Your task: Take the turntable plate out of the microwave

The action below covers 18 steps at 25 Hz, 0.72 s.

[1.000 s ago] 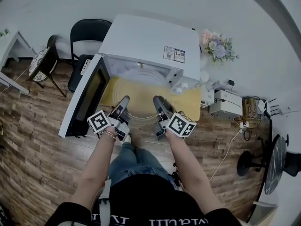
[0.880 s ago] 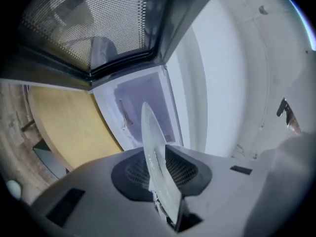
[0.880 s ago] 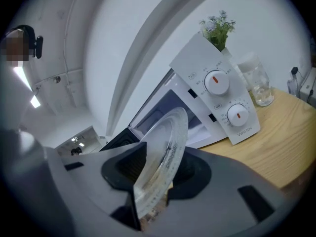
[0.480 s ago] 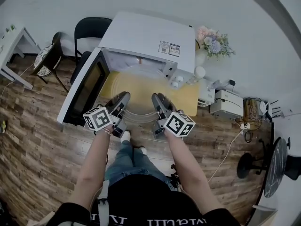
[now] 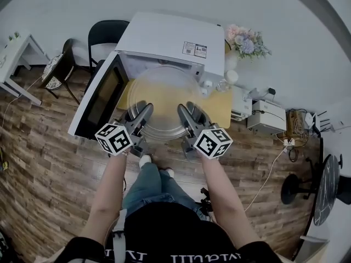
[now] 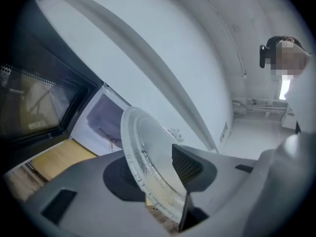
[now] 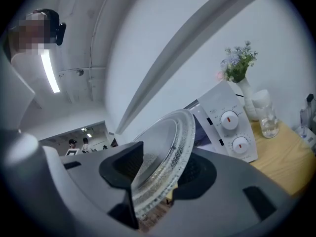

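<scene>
We hold the glass plate (image 5: 163,98) by its near rim. Our left gripper (image 5: 143,112) grips it at seven o'clock and our right gripper (image 5: 184,113) at five. Both sets of jaws have just been opening, yet stay narrow on the rim. The plate hangs over the wooden table (image 5: 222,113), with the microwave (image 5: 174,37) at its twelve.

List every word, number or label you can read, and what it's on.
Sticker on the microwave top: print too small to read.
Dial markings on the control panel: too small to read.
Marker cubes: square patterns, no letters.
Shirt print: blurred, unreadable.
No text here can be read.
</scene>
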Available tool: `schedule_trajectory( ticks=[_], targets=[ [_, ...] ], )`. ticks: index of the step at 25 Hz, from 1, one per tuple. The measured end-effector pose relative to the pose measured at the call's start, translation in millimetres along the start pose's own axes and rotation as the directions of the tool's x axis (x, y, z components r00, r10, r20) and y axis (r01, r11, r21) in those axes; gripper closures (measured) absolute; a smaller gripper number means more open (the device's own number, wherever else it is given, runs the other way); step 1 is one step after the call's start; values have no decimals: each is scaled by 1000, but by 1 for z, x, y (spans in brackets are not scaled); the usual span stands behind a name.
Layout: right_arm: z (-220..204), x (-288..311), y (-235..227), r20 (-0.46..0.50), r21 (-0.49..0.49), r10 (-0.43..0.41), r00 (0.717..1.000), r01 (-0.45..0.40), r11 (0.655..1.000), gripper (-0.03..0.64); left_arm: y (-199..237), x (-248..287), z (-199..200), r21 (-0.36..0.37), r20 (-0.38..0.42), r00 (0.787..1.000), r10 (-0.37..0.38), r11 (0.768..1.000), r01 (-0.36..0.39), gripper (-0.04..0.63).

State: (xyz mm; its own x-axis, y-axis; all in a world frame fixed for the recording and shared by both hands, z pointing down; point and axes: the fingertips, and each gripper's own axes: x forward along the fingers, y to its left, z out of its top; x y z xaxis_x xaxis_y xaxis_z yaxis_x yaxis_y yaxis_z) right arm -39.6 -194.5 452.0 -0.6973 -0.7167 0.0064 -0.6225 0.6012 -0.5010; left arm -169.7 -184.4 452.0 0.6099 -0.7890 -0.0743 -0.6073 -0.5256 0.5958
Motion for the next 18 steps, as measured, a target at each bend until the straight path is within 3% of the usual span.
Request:
schedule_trajectory(
  ticks=[7,18],
  targets=[
    [25,1,16,67,-54,10,998,-6,999,420,-17,4,28,112,-19,1000,-20,993,22,436],
    [73,9,39,152,-143,-29,988,51,988,393,-39,18,80,196,-2,993,-120,973,118,430]
  ],
)
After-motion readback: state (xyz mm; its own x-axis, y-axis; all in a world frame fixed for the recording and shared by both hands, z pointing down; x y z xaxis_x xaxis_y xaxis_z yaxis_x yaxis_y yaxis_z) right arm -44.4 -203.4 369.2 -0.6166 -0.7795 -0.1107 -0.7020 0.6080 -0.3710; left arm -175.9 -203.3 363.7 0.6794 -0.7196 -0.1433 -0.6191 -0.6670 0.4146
